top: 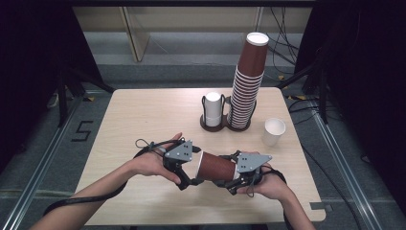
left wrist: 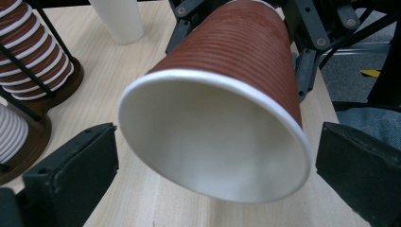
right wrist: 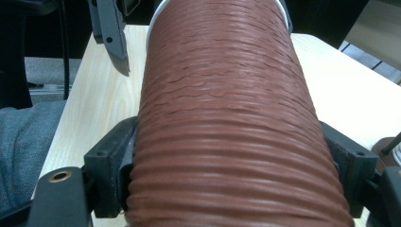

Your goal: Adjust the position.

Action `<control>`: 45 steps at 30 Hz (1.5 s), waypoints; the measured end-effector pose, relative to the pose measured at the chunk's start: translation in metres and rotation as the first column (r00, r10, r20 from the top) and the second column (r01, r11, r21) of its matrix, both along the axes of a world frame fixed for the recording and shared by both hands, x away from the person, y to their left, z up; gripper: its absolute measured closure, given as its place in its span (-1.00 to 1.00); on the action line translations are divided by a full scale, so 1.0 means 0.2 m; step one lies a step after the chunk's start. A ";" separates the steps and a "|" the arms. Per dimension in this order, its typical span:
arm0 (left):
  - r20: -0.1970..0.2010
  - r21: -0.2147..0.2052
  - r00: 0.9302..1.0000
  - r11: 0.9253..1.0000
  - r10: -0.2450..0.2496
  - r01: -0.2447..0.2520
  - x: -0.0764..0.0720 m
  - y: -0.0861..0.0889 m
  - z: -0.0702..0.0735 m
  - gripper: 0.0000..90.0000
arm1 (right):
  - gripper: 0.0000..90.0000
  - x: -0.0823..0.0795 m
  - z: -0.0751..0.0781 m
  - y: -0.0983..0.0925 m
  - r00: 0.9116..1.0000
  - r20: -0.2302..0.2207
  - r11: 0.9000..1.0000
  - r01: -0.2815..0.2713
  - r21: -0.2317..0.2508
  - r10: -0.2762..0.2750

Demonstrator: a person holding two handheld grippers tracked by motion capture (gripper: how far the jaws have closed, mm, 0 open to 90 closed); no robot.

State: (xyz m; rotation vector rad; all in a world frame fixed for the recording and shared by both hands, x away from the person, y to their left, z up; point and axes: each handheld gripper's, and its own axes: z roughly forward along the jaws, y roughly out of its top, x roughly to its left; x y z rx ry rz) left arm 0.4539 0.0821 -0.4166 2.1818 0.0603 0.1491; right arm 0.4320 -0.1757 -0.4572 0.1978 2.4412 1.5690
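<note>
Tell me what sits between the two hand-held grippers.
A brown ribbed cup, lying sideways in the high view, gripped by the right hand-held gripper; its open mouth faces the left hand-held gripper.

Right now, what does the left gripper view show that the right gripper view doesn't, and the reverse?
Left gripper view alone: the brown cup's white open mouth, the brown cup stack in its holder, and a white cup. Right gripper view alone: the right tongs clamped on the cup's ribbed wall. Both share the cup, the wooden table and the opposite tongs.
</note>
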 end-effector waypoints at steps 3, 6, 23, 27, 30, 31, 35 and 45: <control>-0.004 -0.001 1.000 1.000 -0.005 0.005 0.00 -0.01 0.00 -1.00 | -0.53 0.00 0.00 0.01 1.000 0.002 1.000 -0.008 0.001 0.008; -0.002 -0.004 1.000 1.000 -0.007 0.007 0.00 -0.02 0.00 -1.00 | -0.53 0.00 0.00 0.01 1.000 0.005 1.000 -0.010 0.002 0.010; -0.003 -0.015 1.000 1.000 -0.025 0.025 0.01 -0.04 0.00 -0.89 | -0.53 -0.01 0.02 0.03 1.000 0.016 0.999 -0.028 0.022 0.027; -0.005 -0.024 1.000 0.999 -0.030 0.030 0.01 -0.04 0.00 -0.86 | -0.52 -0.01 0.02 0.03 0.999 0.017 0.999 -0.030 0.025 0.030; 0.006 -0.016 1.000 0.999 -0.031 0.031 0.01 -0.03 0.01 -0.84 | -0.52 -0.01 0.02 0.03 0.999 0.018 0.999 -0.031 0.030 0.031; 0.006 -0.016 1.000 0.999 -0.031 0.031 0.01 -0.03 0.01 -0.84 | -0.52 -0.01 0.02 0.04 0.999 0.017 0.999 -0.032 0.032 0.032; 0.009 -0.015 0.999 0.999 -0.032 0.032 0.00 -0.02 0.01 -0.81 | -0.51 -0.01 0.01 0.04 0.999 0.018 0.999 -0.034 0.038 0.034; 0.029 0.003 0.999 0.999 -0.034 0.034 -0.01 -0.03 0.02 -0.79 | -0.51 0.00 0.00 0.04 0.999 -0.009 0.999 -0.041 0.036 0.041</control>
